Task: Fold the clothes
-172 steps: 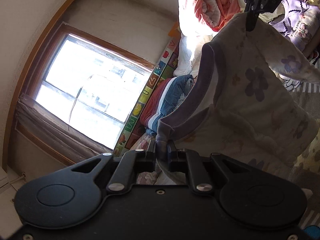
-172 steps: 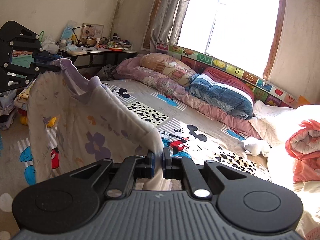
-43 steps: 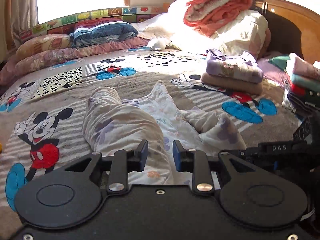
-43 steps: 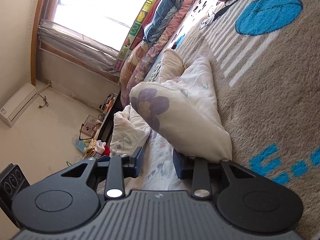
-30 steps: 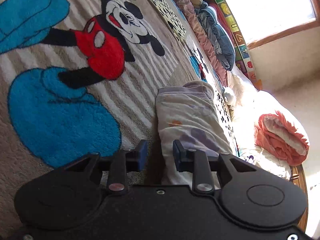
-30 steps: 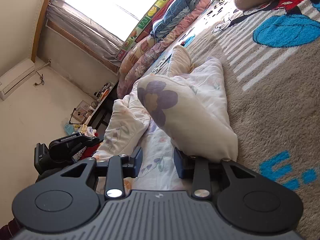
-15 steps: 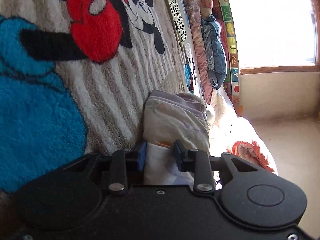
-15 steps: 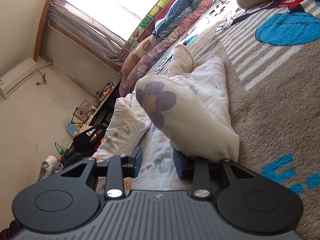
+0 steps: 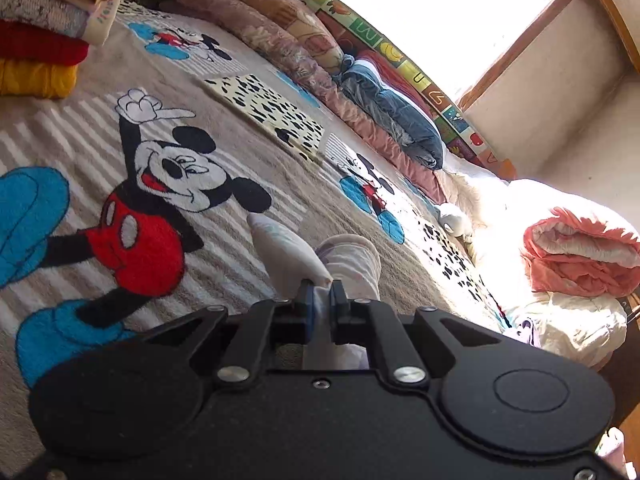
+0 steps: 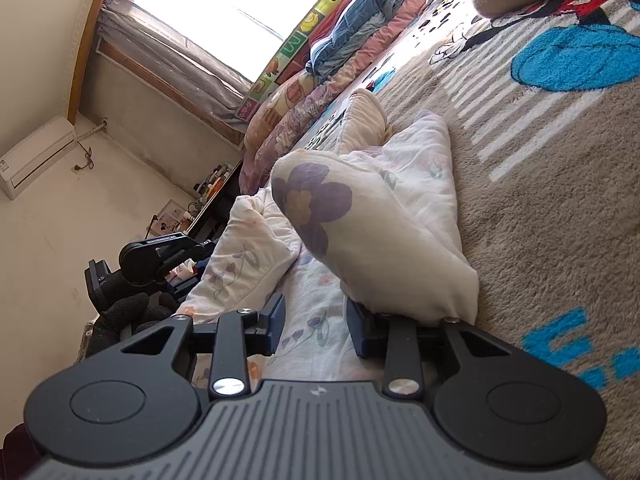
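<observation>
Left fingers (image 9: 319, 295) clamped tight on a fold of the floral garment (image 9: 352, 268), lifting it off the bed blanket (image 9: 200, 240). Right fingers (image 10: 316, 330) parted, unpressed, straddling garment cloth; bunched sleeve (image 10: 360, 220) just beyond, resting over one finger.

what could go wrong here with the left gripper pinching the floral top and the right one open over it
1. The left gripper is shut on only a thin edge of the floral top, so the fabric may slip out if pulled.
2. The right gripper stands open over the cloth without pinching it, so a one-sided lift could drag the whole garment and undo its folds.
3. The sleeve lies loosely bunched on top and may flop open.
</observation>
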`<control>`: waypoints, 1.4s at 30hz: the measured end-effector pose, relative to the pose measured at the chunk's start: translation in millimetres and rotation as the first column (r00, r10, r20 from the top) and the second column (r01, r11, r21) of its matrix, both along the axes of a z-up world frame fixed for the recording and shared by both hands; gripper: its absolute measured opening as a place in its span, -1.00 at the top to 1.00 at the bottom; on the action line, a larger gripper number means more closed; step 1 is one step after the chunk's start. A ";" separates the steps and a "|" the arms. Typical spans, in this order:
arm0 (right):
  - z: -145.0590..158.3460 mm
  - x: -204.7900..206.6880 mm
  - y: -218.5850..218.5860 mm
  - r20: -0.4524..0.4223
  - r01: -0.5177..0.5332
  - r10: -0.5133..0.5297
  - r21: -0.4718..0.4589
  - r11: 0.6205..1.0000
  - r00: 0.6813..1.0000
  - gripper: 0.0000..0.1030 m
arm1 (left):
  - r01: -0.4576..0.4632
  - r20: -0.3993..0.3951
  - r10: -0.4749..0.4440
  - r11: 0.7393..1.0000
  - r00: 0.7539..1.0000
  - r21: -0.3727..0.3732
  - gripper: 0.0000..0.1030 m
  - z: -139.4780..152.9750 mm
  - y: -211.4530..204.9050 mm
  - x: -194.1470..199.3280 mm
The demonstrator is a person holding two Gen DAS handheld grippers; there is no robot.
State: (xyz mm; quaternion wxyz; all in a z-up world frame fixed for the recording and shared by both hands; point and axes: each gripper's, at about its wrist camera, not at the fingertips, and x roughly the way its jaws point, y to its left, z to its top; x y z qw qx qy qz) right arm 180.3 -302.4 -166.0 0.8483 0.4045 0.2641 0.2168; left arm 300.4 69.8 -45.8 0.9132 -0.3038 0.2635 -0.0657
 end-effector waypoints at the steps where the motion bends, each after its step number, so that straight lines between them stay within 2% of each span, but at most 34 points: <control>1: 0.2 0.0 0.0 0.000 0.000 0.000 0.000 1.000 1.000 0.32 | 0.001 0.018 -0.002 0.999 1.000 0.043 0.90 8.8 0.8 -3.6; 6: 0.0 -0.9 0.3 0.001 0.001 -0.001 -0.003 1.000 1.000 0.32 | -0.042 0.078 0.024 0.974 0.997 0.224 0.90 33.8 14.8 -18.6; 9: 0.4 -0.9 0.8 0.002 0.002 -0.002 -0.006 1.000 1.000 0.32 | -0.072 0.090 0.050 0.962 0.995 0.263 0.90 36.2 34.7 -32.4; 18: 1.0 -2.0 0.8 0.005 0.002 -0.002 -0.013 1.000 1.000 0.32 | -0.208 0.073 0.195 0.939 0.978 0.274 0.90 19.7 108.6 -62.1; 25: 1.1 -2.8 0.1 0.008 0.001 0.000 -0.016 1.000 1.000 0.32 | -0.292 0.040 0.291 0.933 0.956 0.212 0.90 -15.1 149.9 -84.3; 27: 1.2 -2.6 0.5 0.009 0.000 0.000 -0.016 1.000 1.000 0.33 | -0.317 0.000 0.322 0.931 0.947 0.183 0.88 -29.7 160.4 -87.4; 29: 1.2 -2.5 0.9 0.010 0.000 0.000 -0.017 1.000 1.000 0.33 | -0.332 -0.071 0.343 0.934 0.937 0.130 0.77 -45.8 172.0 -91.3; 30: 1.1 -2.3 0.8 0.011 0.000 0.001 -0.016 1.000 1.000 0.33 | -0.343 -0.102 0.353 0.934 0.930 0.103 0.66 -52.9 177.2 -94.6; 31: 1.0 -2.3 0.8 0.013 -0.001 0.001 -0.016 1.000 1.000 0.33 | -0.355 -0.132 0.362 0.932 0.923 0.077 0.45 -59.9 182.5 -97.8; 33: 0.7 -2.6 0.7 0.016 -0.002 0.002 -0.015 1.000 1.000 0.33 | -0.375 -0.121 0.377 0.926 0.918 0.043 0.37 -63.5 189.3 -108.3; 35: 0.6 -2.5 1.2 0.022 -0.002 0.002 -0.018 1.000 1.000 0.33 | -0.391 -0.108 0.396 0.918 0.912 0.061 0.27 -59.4 190.4 -111.9; 39: 0.5 -3.9 2.6 0.036 -0.003 0.004 -0.033 0.999 0.999 0.32 | -0.389 -0.065 0.407 0.901 0.911 0.194 0.26 -40.3 187.9 -104.9; 42: 0.3 -5.6 3.4 0.046 -0.002 0.004 -0.039 0.999 0.999 0.32 | -0.363 -0.073 0.395 0.892 0.916 0.267 0.21 -32.8 190.1 -90.9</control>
